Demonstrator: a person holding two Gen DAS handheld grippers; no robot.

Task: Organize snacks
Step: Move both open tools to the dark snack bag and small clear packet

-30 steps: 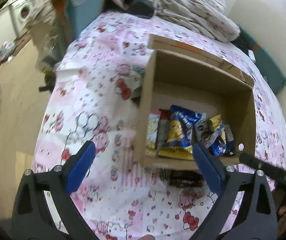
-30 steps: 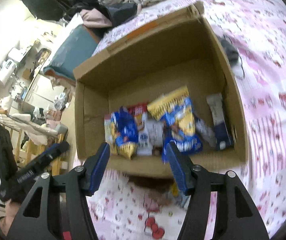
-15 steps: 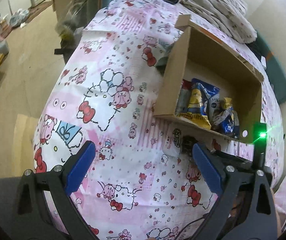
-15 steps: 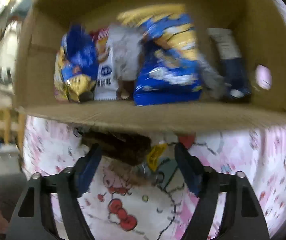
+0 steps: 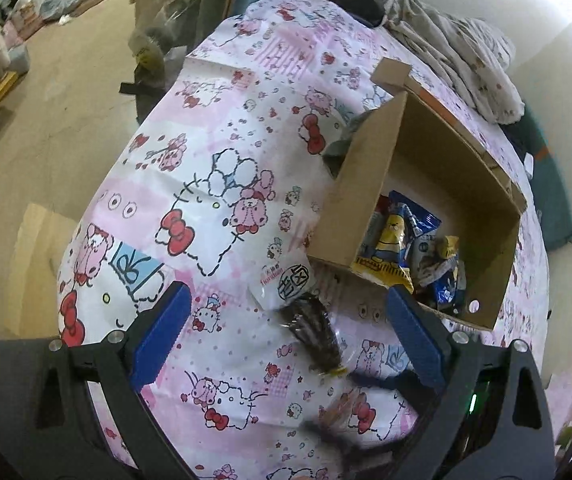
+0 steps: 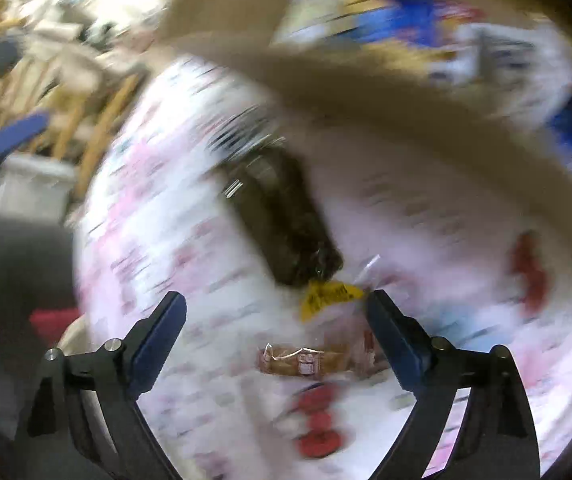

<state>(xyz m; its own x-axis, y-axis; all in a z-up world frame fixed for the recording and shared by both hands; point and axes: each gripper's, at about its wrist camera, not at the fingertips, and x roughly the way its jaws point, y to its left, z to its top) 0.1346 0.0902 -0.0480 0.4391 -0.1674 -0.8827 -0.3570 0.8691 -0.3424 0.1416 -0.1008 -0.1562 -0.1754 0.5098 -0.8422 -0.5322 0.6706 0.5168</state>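
Step in hand looks like picking the dark snack pack (image 6: 281,216) off the bed (image 5: 221,128) and dropping it into the cardboard box (image 5: 366,196); pack lies on the patterned cover just outside the box's near wall, with a white printed wrapper (image 5: 281,280) beside it and a small brown wrapped bar (image 6: 306,360) nearer the right gripper (image 6: 275,322). Right gripper is wide open, nothing held, jaws straddling the yellow tag end (image 6: 328,294) of the dark pack; the right finger tip (image 6: 382,316) looks close to the clear film, can't tell if touching since that view is badly motion-blurred. Left gripper (image 5: 286,328) is also wide open and empty, hovering above the cover with the dark pack between its fingers in view but apart from both. To do it well I'd settle the right gripper first, centre on the pack's body rather than the loose tag, close across the narrow width, lift clear of the box wall before moving in. Risk: pinching only film or cover fabric. Box already holds several blue and yellow packets (image 5: 406,248)
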